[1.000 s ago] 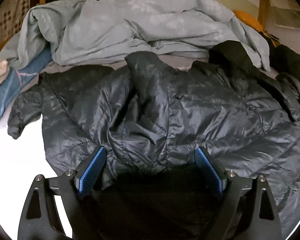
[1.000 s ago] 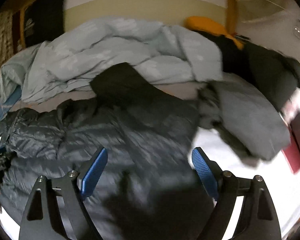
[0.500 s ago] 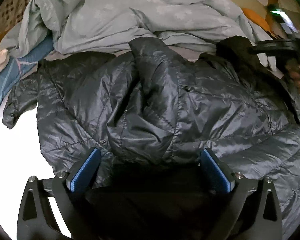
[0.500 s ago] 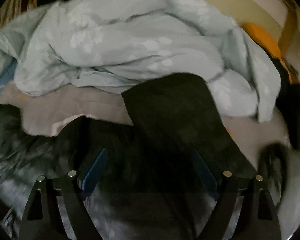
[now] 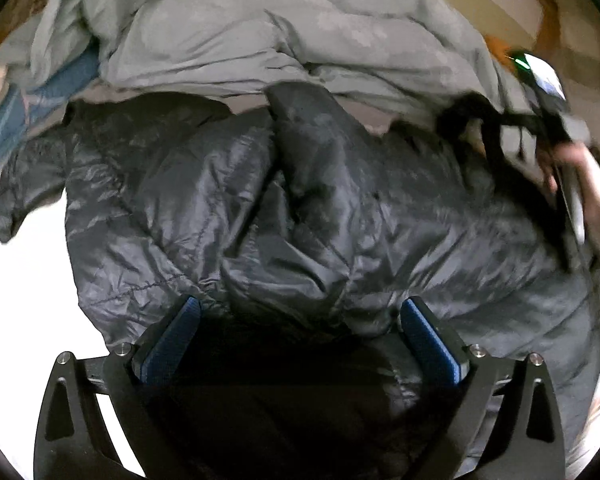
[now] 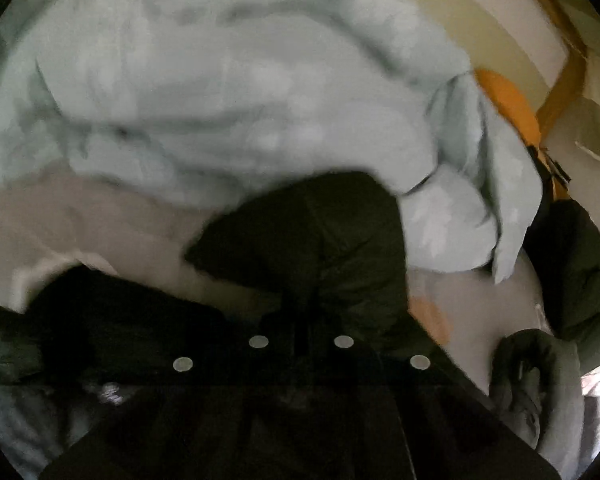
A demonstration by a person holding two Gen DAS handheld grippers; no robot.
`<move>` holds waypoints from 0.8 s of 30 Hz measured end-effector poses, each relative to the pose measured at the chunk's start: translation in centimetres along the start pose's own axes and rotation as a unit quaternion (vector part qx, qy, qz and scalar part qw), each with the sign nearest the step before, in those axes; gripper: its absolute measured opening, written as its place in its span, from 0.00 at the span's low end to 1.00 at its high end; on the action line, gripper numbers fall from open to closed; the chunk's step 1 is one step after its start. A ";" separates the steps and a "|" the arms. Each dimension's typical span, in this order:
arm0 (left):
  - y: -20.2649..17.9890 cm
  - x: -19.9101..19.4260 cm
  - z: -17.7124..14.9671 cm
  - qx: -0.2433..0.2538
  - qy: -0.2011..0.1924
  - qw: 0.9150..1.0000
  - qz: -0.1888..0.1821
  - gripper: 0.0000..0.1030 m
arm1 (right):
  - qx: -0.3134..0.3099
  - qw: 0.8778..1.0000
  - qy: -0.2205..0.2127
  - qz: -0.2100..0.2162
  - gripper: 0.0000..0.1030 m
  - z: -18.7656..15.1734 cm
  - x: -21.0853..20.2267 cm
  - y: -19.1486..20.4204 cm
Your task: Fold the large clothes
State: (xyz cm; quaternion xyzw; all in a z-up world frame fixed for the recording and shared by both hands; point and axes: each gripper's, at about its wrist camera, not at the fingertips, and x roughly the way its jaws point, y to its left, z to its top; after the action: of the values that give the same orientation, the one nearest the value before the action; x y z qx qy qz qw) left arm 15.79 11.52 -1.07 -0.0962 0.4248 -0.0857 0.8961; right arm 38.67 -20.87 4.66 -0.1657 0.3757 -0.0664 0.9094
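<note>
A dark quilted puffer jacket (image 5: pixel 300 208) lies spread across the bed (image 5: pixel 24 280), its back up and one sleeve (image 5: pixel 24 196) trailing out to the left over the white sheet. The left gripper (image 5: pixel 296 344) hangs just above the jacket's near hem with its blue-padded jaws spread wide, holding nothing. Over at the far right shoulder, the right gripper (image 6: pixel 300 344) has its jaws drawn together on a bunched fold of the jacket's dark fabric (image 6: pixel 320 240); the view there is blurred. Behind the jacket a rumpled pale grey-blue duvet (image 5: pixel 280 28) is heaped along the wall, touching the jacket's collar.
</note>
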 end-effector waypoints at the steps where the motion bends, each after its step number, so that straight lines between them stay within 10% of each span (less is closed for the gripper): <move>1: 0.4 -0.6 0.3 -0.013 -0.010 1.000 -0.008 0.97 | 0.006 1.000 -0.019 0.008 0.03 0.0 -1.7 -0.8; 13: -1.2 -7.3 2.0 0.031 -0.135 0.990 -0.022 0.96 | -0.063 0.979 -0.139 0.135 0.03 -1.0 -23.2 -0.4; 24: -4.0 -8.5 1.1 0.073 -0.121 0.981 -0.131 0.96 | -0.101 0.967 -0.100 0.211 0.03 -5.0 -27.9 7.8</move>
State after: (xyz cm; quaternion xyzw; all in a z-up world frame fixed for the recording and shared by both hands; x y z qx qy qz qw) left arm 11.02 9.81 6.94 -0.0946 0.2895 -0.2209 0.9265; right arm 15.37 -7.94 17.08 -0.1792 0.3138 0.1818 0.9145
